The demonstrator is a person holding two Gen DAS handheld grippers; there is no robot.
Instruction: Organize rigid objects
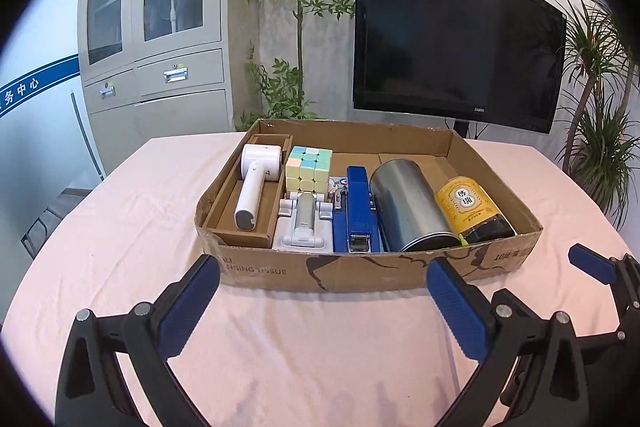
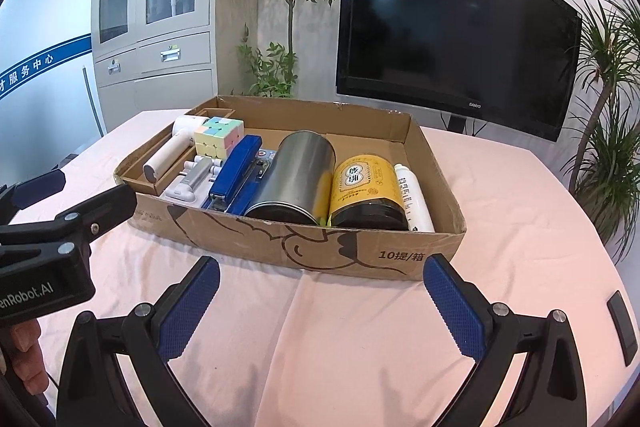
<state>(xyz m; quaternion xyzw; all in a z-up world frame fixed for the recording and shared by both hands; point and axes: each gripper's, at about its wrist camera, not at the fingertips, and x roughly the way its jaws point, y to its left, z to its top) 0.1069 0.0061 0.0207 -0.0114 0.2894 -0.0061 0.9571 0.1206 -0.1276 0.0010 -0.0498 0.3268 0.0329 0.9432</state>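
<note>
Your left gripper and right gripper: both spread wide, empty, above the pink tablecloth. Shallow brown cardboard box ahead holds: white lint remover, pastel puzzle cube, blue stapler, steel cylindrical tin, yellow-labelled jar.

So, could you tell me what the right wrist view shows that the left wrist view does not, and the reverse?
Only the right wrist view shows the white bottle along the box's right wall and a black device on the cloth. Only the left wrist view shows nothing of note. Both show the cardboard box, pastel cube, blue stapler, metal can, yellow-labelled jar, and both open grippers.
</note>
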